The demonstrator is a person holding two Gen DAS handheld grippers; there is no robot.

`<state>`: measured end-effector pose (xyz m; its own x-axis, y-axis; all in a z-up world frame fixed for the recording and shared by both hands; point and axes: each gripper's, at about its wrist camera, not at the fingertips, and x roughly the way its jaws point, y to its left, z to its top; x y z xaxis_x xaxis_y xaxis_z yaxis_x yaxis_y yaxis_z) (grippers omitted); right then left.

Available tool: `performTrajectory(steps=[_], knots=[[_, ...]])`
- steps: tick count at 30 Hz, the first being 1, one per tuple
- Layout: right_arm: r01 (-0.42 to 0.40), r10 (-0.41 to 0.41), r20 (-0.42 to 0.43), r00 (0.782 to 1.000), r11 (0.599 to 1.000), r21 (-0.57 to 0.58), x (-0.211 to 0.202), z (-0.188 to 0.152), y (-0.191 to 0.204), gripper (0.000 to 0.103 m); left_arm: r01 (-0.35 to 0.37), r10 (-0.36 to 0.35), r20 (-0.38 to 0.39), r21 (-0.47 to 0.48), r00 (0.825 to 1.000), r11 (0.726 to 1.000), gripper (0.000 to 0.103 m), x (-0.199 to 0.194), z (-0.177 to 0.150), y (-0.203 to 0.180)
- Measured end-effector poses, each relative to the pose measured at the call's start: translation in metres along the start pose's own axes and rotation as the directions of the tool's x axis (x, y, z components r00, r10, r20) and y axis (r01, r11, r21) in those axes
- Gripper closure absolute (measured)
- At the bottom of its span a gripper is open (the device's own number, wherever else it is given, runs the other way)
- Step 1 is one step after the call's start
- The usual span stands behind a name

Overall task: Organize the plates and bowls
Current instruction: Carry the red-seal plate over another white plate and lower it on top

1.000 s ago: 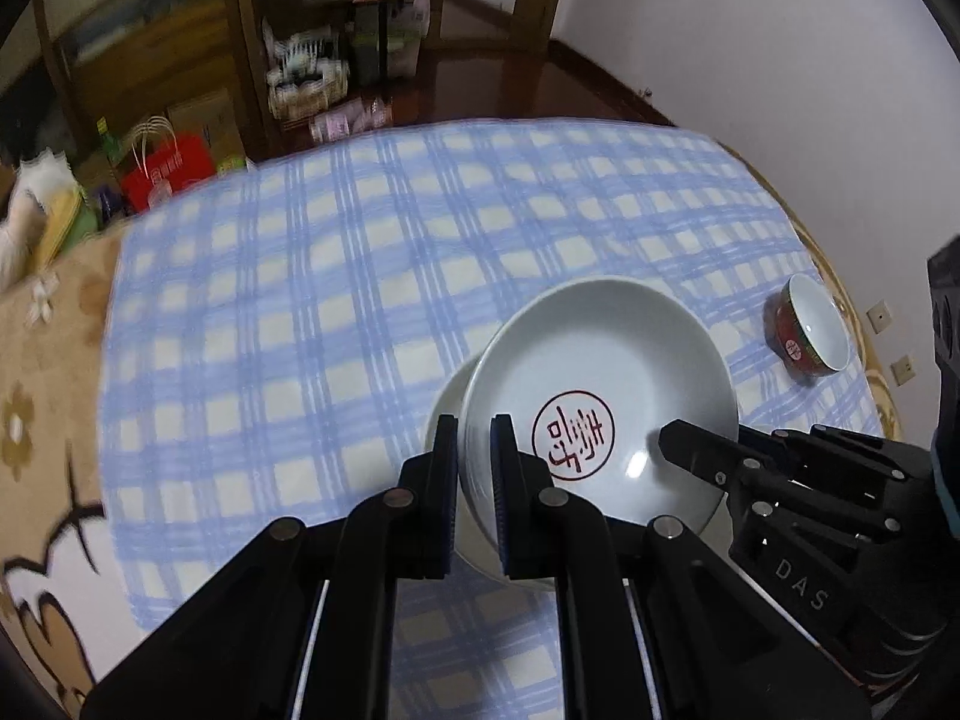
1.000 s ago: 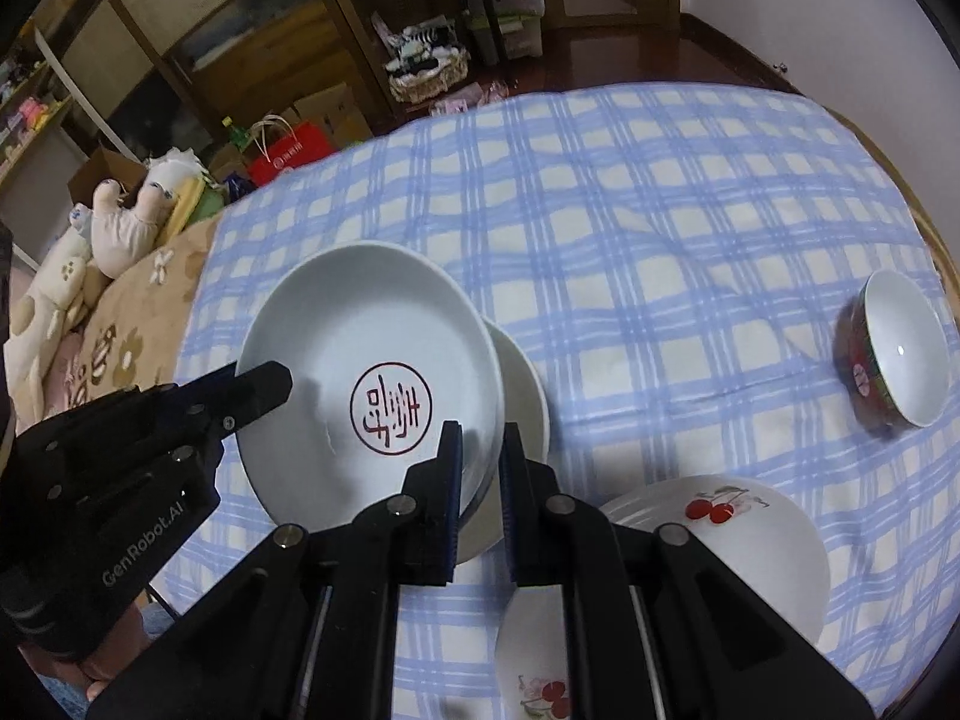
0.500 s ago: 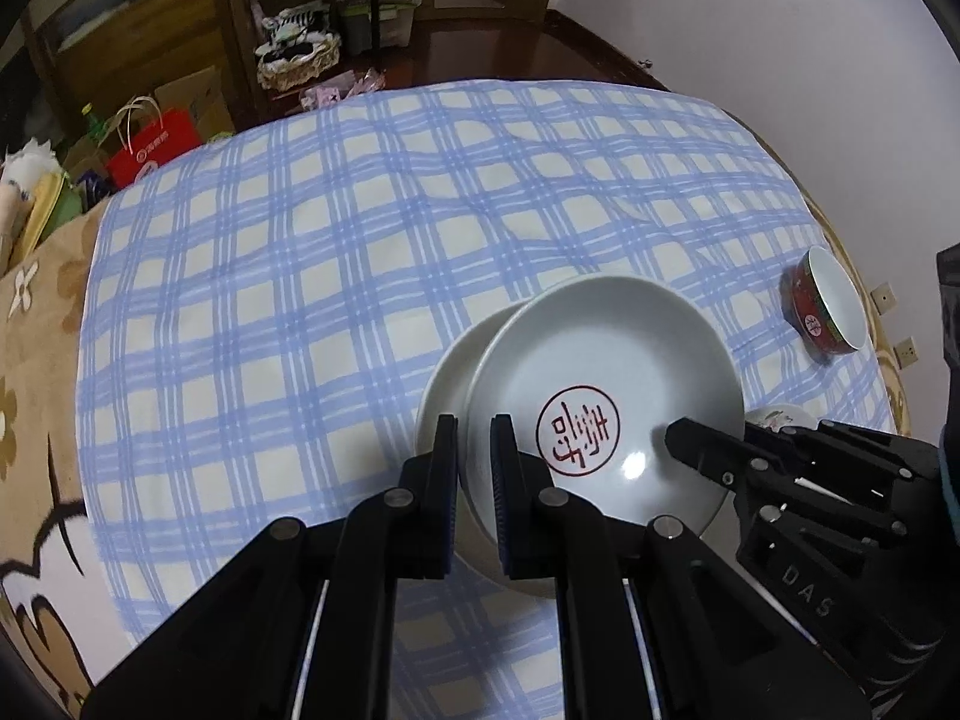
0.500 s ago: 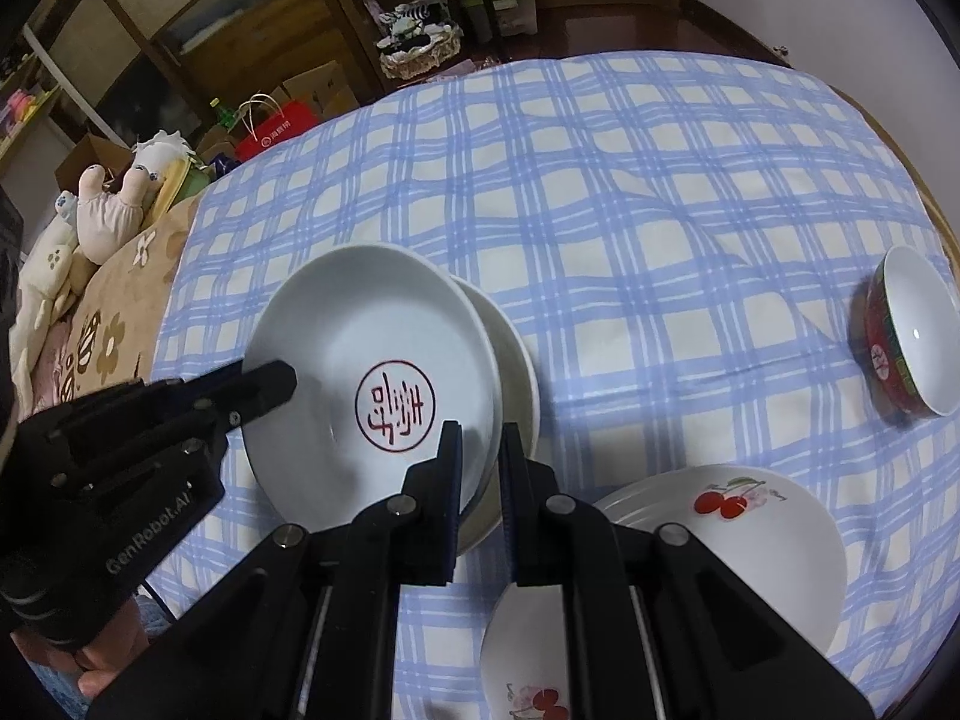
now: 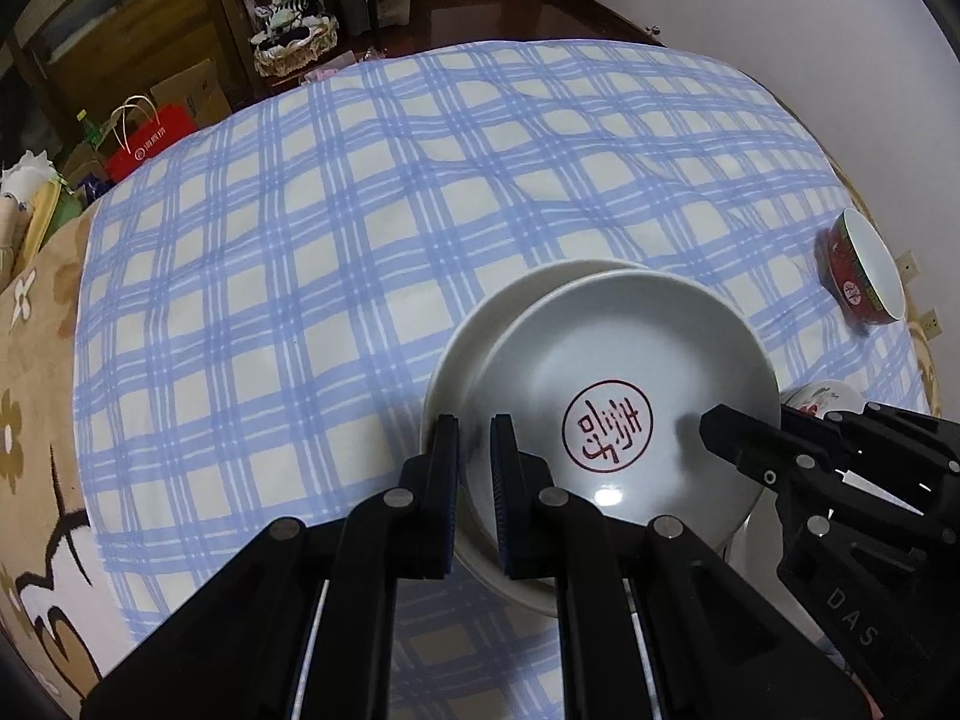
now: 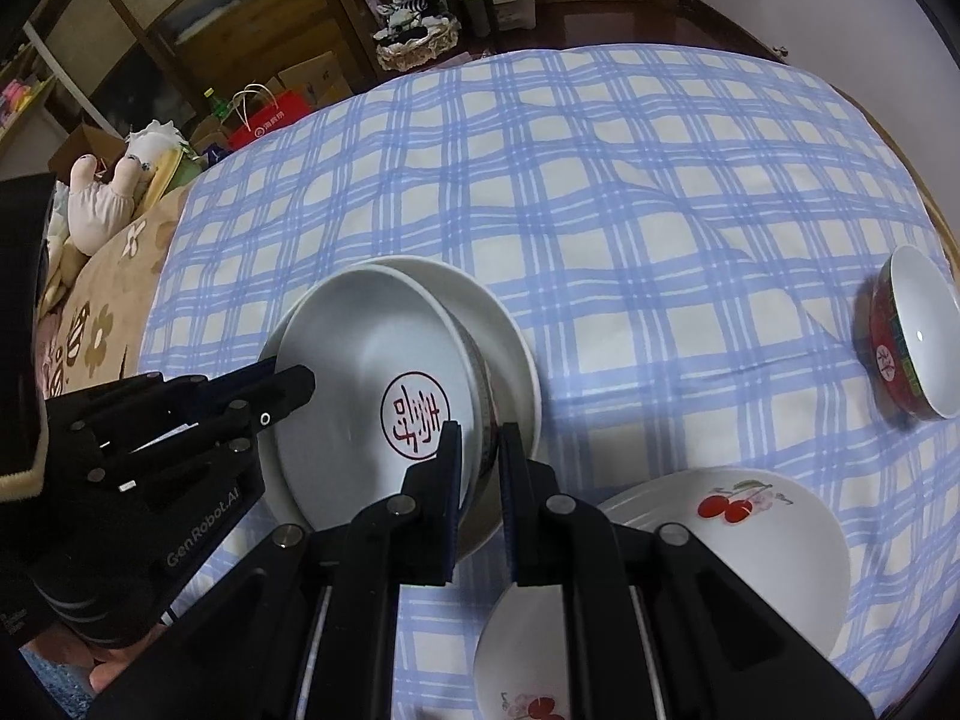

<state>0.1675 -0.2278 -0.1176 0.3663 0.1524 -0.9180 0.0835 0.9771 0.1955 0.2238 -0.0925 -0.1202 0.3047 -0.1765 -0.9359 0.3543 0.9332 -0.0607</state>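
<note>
The stamped plate, white with a red seal at its centre, sits at lower centre-right of the left wrist view and centre-left of the right wrist view. It lies over a plain white plate, offset so that a crescent of the lower rim shows at the upper left in the left view. Whether it rests fully on that plate or is held slightly clear cannot be told.

The left gripper is clamped on the near-left rim of the stamped plate, one finger inside the rim and one outside. The right gripper grips the opposite rim in the same manner.

Procedure, as judged: centre the stamped plate over the plain white plate, keep it level, lower both sides at the same rate, and release only when the rims are nested. Uneven release could tip or chip the plate.

Cherry-pattern plates lie at lower right of the right view, just beside the right gripper. A red bowl stands at the right edge, well apart, on the blue checked tablecloth.
</note>
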Motion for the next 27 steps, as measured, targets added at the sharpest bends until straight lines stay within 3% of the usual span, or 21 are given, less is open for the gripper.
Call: performTrajectory(steps=[6, 27], knots=[[-0.026, 0.026, -0.008, 1.0, 1.0, 0.007, -0.0001, 0.0008, -0.0031, 0.09, 0.009, -0.009, -0.005, -0.022, 1.0, 1.0, 0.093, 0.0006, 0.0006, 0.0038], [0.016, -0.016, 0.006, 1.0, 0.999, -0.037, 0.0012, 0.0016, 0.0034, 0.09, 0.004, -0.004, -0.006, -0.025, 1.0, 1.0, 0.093, 0.002, 0.0011, 0.0032]])
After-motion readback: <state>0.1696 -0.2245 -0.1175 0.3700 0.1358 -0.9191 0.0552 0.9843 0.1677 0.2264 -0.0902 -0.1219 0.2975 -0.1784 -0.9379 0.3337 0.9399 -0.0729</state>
